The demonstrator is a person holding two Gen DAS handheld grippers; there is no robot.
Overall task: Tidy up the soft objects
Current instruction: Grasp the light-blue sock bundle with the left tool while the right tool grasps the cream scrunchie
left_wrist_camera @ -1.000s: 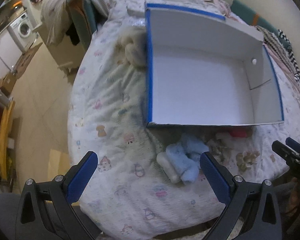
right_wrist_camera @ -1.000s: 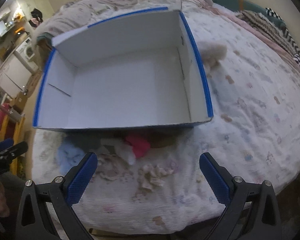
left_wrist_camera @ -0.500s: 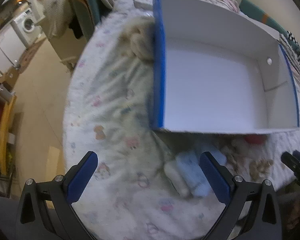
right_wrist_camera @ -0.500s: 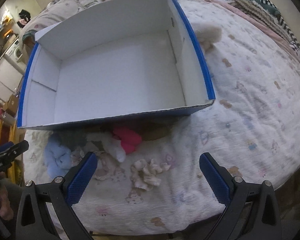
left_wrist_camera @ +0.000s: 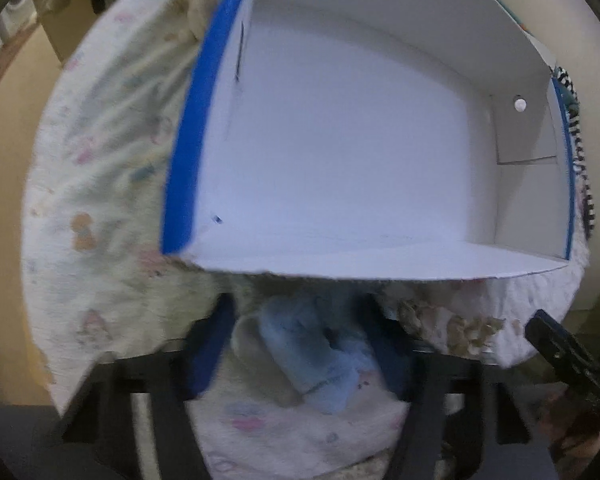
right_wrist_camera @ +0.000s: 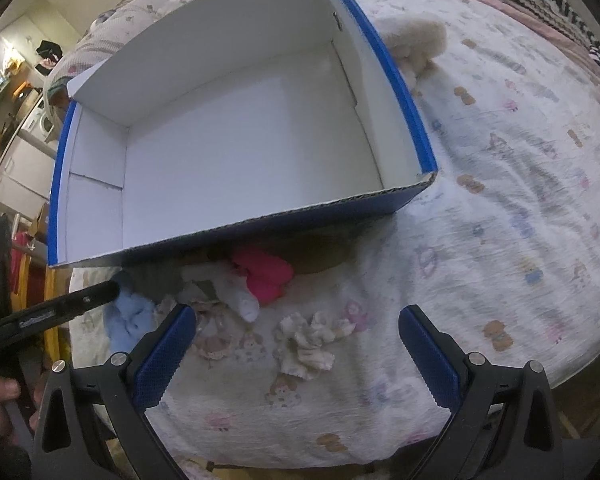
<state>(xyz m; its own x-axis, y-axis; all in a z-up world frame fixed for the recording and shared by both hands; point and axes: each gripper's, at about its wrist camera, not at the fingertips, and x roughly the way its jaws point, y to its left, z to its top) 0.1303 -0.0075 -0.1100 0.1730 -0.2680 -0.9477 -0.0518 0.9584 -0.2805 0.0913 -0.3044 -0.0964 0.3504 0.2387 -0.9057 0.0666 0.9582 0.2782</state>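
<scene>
The left hand-held gripper [left_wrist_camera: 300, 344] is pointing steeply down, its jaws just closing; the right hand-held gripper [right_wrist_camera: 296, 354] is gaping wide.

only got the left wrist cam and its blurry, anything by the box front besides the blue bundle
Observer: Yes. The right wrist view shows a pink bundle lying close against the front wall of the box.
Operator: anything next to it
Observer: A white sock lies against its left side, touching it.
Operator: is the other hand free
Observer: The right gripper is open, its pads well clear of a crumpled cream piece on the sheet between them.
</scene>
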